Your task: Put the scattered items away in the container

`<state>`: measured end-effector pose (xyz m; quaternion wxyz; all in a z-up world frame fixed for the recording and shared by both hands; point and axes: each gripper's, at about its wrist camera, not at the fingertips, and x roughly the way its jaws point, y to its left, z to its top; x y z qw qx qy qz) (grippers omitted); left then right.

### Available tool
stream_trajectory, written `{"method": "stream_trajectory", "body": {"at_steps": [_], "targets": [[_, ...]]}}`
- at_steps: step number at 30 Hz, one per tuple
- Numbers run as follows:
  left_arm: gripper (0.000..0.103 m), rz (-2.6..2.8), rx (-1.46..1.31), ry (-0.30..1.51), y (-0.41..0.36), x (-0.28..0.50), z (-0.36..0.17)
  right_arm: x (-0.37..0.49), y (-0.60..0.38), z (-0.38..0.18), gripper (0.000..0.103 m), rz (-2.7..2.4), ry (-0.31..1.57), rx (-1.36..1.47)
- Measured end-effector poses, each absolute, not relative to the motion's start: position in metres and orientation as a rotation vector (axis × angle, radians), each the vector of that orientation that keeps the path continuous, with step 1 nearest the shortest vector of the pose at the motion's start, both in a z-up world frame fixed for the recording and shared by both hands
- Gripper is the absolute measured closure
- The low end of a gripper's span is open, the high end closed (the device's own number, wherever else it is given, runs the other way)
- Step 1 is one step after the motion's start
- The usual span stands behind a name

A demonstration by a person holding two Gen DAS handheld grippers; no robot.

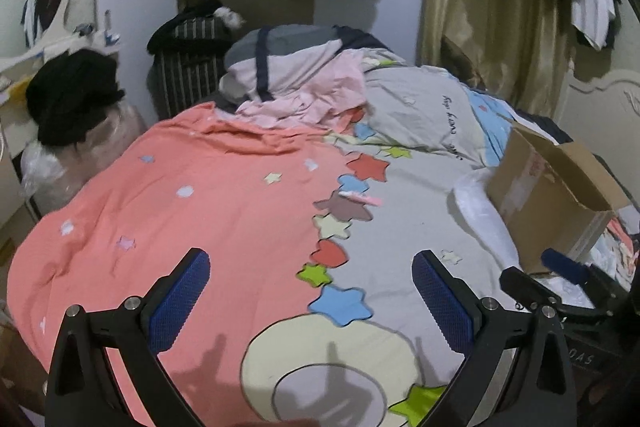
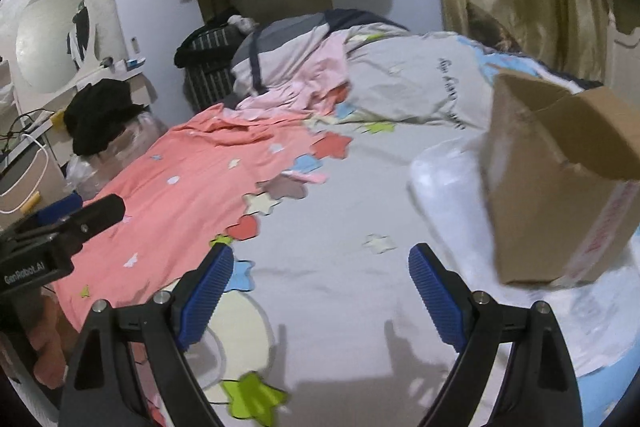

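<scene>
Star-patterned bedding [image 1: 400,227] fills my view, cardboard box [image 2: 560,187] at right; my left gripper [image 1: 310,291] and right gripper [image 2: 320,287] gape wide, empty.

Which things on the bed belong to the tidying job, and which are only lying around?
Job:
cardboard box, open
small pink item on the bedcover
left gripper, open, empty
right gripper, open, empty

Lying about:
piled bedding
black garment
striped basket

"GenRobot.AI" on the left gripper [image 2: 60,223] body, cursive "every day" – upside down – on the grey pillow [image 1: 432,115]
</scene>
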<state>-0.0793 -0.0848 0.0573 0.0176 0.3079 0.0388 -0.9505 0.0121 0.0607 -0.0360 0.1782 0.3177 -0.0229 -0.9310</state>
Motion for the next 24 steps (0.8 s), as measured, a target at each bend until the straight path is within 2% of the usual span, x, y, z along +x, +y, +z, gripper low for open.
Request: {"method": "stream_trajectory", "body": {"at_steps": [10,20,24], "targets": [[0.000,-2.924,1.091,0.100,-0.098,-0.082,0.019,0.014,0.032,-0.067,0.015,-2.609,-0.119,0.954],[0.000,-2.946,1.061,0.040,-0.088,-0.092,0.008,0.015,0.029,-0.076,0.015,-2.689,-0.076,0.967],[0.000,-2.956,1.068,0.070,-0.090,-0.099,0.005,0.010,0.029,-0.080,0.015,-2.692,-0.082,0.977]]}}
